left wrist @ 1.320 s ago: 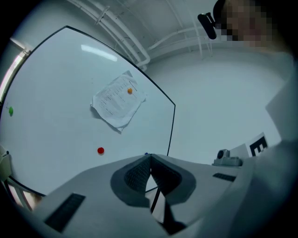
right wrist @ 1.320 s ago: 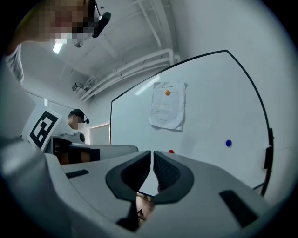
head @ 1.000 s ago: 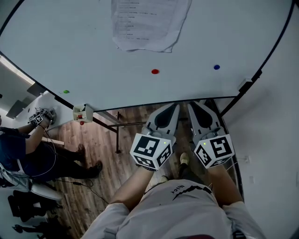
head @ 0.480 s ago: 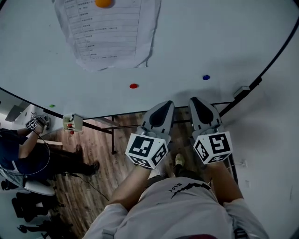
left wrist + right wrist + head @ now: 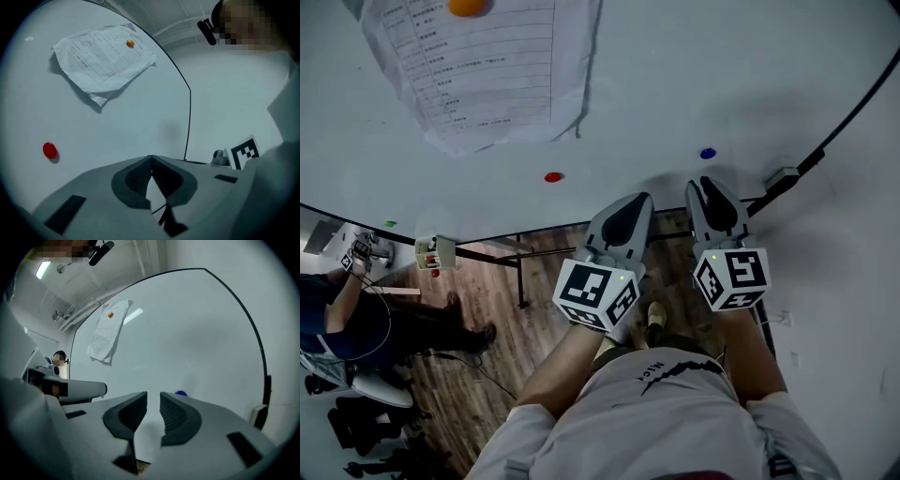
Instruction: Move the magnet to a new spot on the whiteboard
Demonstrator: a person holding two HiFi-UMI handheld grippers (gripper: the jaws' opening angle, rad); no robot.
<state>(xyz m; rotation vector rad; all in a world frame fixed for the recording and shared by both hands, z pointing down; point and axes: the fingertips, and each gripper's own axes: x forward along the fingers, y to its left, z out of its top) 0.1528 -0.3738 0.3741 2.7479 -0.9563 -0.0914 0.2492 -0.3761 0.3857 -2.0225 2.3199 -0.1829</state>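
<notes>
A whiteboard (image 5: 694, 75) stands upright ahead of me. On it sit a blue magnet (image 5: 707, 153), a red magnet (image 5: 552, 176) and an orange magnet (image 5: 468, 7) that pins a printed sheet (image 5: 478, 70). My right gripper (image 5: 712, 189) points up at the board just below the blue magnet (image 5: 181, 393); its jaws are opening with nothing between them. My left gripper (image 5: 630, 208) is shut and empty, low against the board's bottom edge, with the red magnet (image 5: 49, 150) up to its left.
A small green magnet (image 5: 390, 224) sits at the board's lower left. A holder with markers (image 5: 434, 252) hangs at the bottom edge. A seated person (image 5: 342, 319) is on the left over the wooden floor. The board's black frame (image 5: 834, 122) curves down on the right.
My view has shifted, so the sheet and magnets lie further left. Both grippers have risen toward the board. The right gripper's jaws have parted.
</notes>
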